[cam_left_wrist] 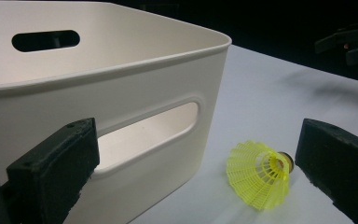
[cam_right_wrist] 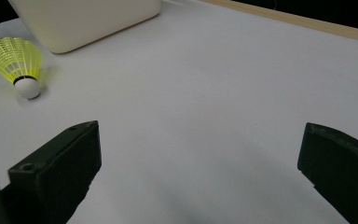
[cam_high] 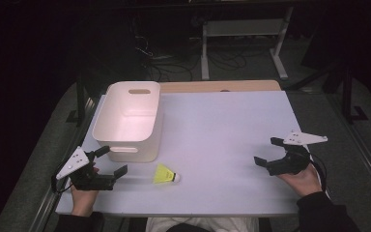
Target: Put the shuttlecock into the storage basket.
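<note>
A yellow shuttlecock [cam_high: 165, 174] with a white cork tip lies on its side on the white table, just in front of a white plastic bin [cam_high: 128, 119]. My left gripper [cam_high: 110, 162] is open at the near left, close beside the bin's front wall, and the shuttlecock [cam_left_wrist: 259, 174] lies a short way beyond its jaws. My right gripper [cam_high: 269, 151] is open at the near right with bare table between its jaws. From there the shuttlecock [cam_right_wrist: 17, 63] is far off at the upper left, near the bin [cam_right_wrist: 86, 18].
The bin [cam_left_wrist: 121, 84] has handle slots and looks empty inside. A wooden strip [cam_high: 220, 86] runs along the table's far edge. Beyond it are a dark floor, cables and a white desk frame [cam_high: 244, 41].
</note>
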The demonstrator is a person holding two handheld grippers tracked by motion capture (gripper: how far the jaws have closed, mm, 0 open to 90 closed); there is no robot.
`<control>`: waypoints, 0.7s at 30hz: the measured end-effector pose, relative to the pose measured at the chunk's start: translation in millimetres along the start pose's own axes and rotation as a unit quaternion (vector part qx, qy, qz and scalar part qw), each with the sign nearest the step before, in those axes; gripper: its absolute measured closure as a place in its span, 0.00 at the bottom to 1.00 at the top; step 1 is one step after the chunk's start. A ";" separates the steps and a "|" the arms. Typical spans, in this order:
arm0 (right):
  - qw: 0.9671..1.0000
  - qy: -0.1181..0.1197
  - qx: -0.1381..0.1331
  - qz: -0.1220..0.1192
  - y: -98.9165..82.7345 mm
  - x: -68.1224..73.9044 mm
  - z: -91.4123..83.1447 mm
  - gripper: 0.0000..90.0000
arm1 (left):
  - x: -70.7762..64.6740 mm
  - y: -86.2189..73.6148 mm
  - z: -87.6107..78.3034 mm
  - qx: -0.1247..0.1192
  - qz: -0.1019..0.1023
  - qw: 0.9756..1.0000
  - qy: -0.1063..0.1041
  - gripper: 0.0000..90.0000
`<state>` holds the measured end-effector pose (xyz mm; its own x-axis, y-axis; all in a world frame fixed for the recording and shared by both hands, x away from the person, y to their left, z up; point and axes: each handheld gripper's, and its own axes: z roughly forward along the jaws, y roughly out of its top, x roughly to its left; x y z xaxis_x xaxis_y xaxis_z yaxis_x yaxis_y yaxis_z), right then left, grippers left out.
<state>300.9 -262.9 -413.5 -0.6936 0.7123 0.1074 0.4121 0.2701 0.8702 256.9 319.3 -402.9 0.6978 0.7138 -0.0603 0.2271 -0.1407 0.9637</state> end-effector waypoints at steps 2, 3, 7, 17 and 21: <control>1.000 0.000 0.000 0.000 0.0 0.0 0.0 0.00 | 0.1 0.0 -0.2 0.000 0.000 1.000 0.000 0.00; 1.000 0.001 0.000 0.001 -0.1 -0.1 -0.1 0.00 | 0.1 0.0 -0.2 -0.001 0.000 1.000 0.000 0.00; 1.000 0.003 0.001 0.000 0.0 0.6 -0.2 0.00 | -0.2 -0.2 -0.2 0.000 0.001 1.000 0.000 0.00; 1.000 0.011 0.002 -0.005 2.2 2.8 -0.1 0.00 | -0.3 -0.6 -0.5 0.000 0.003 1.000 0.000 0.00; 1.000 0.015 0.009 -0.009 3.2 4.8 1.8 0.00 | -0.5 -0.9 -0.6 0.002 0.004 1.000 -0.001 0.00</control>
<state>299.9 -257.5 -411.0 -0.7182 0.6875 0.1068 0.4101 0.2944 0.8632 255.9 319.4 -403.7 0.7005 0.7117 -0.0520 0.2238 -0.1500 0.9630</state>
